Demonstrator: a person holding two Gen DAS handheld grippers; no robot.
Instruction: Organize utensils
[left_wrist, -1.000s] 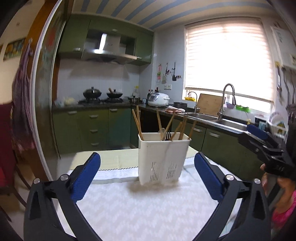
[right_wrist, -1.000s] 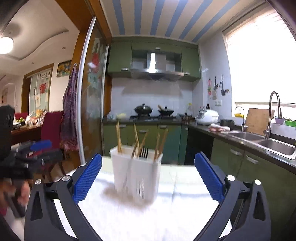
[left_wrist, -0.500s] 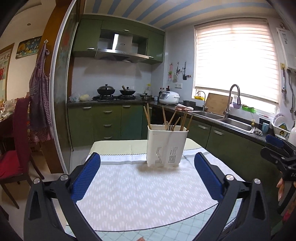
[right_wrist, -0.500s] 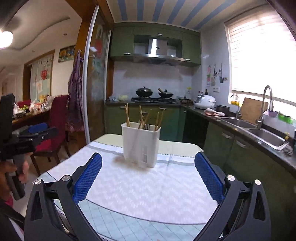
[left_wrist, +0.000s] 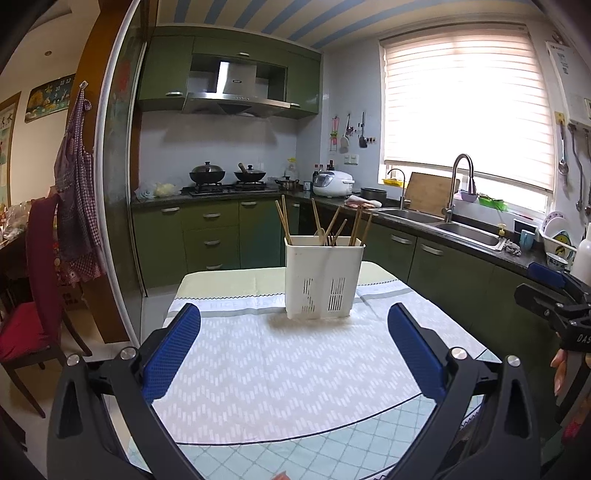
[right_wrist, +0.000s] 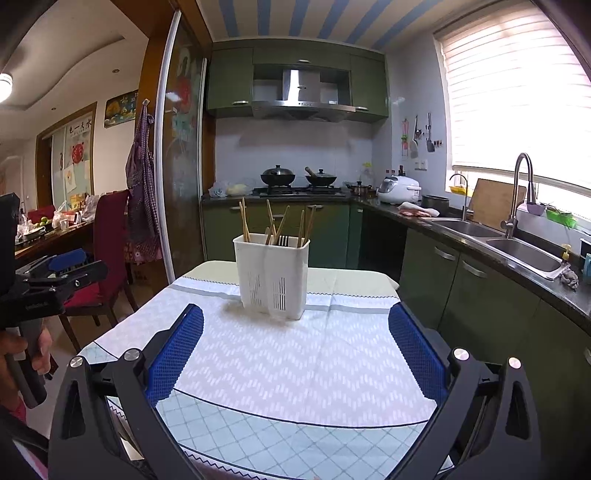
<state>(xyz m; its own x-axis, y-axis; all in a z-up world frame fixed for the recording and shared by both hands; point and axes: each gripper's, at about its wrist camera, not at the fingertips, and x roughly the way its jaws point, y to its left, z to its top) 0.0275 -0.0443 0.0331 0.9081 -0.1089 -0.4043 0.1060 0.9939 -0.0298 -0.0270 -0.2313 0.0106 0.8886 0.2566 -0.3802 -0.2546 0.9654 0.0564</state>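
Now I have pulled both tongs back from the utensil holder (left_wrist: 324, 277).
Left tongs (left_wrist: 293, 354) and right tongs (right_wrist: 295, 354) are open and empty; the holder near the table's (left_wrist: 280, 373) far edge looks sorted.

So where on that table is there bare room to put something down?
The patterned cloth lies bare between the white utensil holder and the near table edge, and on both sides of the holder. Only the holder itself is crowded, packed with chopsticks.

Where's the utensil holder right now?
The white utensil holder stands upright on the far half of the cloth-covered table, centred ahead of both open tools in each wrist view, touched by neither, chopsticks sticking up from it.
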